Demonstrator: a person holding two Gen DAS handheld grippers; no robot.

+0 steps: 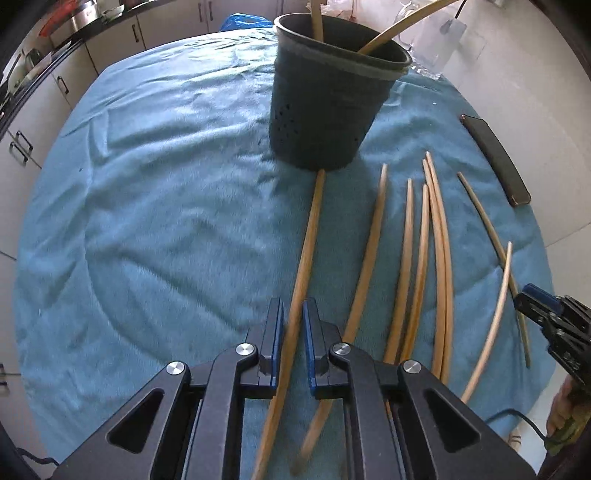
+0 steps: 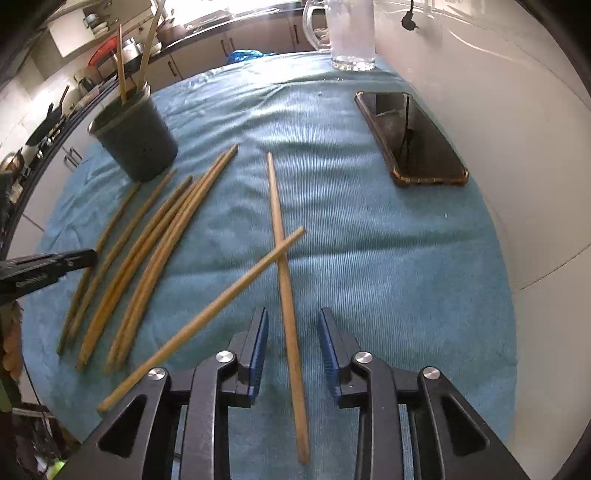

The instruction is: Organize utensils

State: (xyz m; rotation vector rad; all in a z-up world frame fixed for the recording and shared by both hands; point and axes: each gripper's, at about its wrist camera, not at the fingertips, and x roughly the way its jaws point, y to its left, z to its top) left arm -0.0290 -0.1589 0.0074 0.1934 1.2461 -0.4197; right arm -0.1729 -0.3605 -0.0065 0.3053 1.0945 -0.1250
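My left tongs clench one chopstick whose tip touches the holder. My right tongs are released, straddling a crossed chopstick. More chopsticks lie between; phone and jug lie beyond.

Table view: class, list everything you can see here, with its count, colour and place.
cloth: one, blue, covering the table
holder: one, dark, far left of the cloth
chopsticks: about ten, tan; two stand in the holder, six lie side by side near it, two lie crossed further right
phone: one, black, right side of the cloth, face up
jug: one, clear glass, far edge of the cloth
cabinets: several, white, behind the table
left gripper: one, black with blue pads, jaws narrow around the leftmost chopstick
right gripper: one, black with blue pads, jaws open either side of a crossed chopstick
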